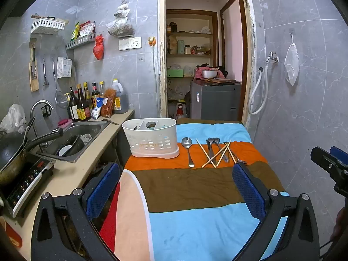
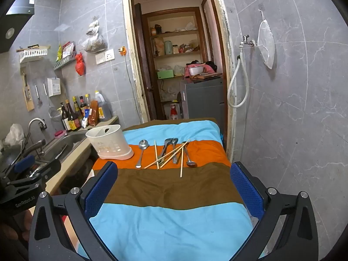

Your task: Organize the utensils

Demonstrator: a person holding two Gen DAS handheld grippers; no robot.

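Note:
A white slotted utensil holder [image 1: 152, 138] [image 2: 109, 140] stands empty on the orange stripe of a striped cloth, at the table's far left. To its right lie a steel spoon [image 1: 188, 150] [image 2: 141, 152], several wooden chopsticks [image 1: 214, 153] [image 2: 168, 155] crossed over steel forks [image 1: 210, 146] [image 2: 168, 146], and a second spoon [image 2: 188, 157]. My left gripper [image 1: 176, 187] is open and empty, short of the utensils. My right gripper [image 2: 174, 187] is open and empty, also short of them. Each gripper shows at the edge of the other's view.
The striped cloth [image 1: 191, 187] [image 2: 174, 228] covers the table. A counter on the left holds a sink [image 1: 74, 141], a wok on an induction hob [image 1: 26, 178] and sauce bottles [image 1: 87, 102]. A tiled wall is close on the right. A doorway with a washing machine [image 1: 215, 100] lies behind.

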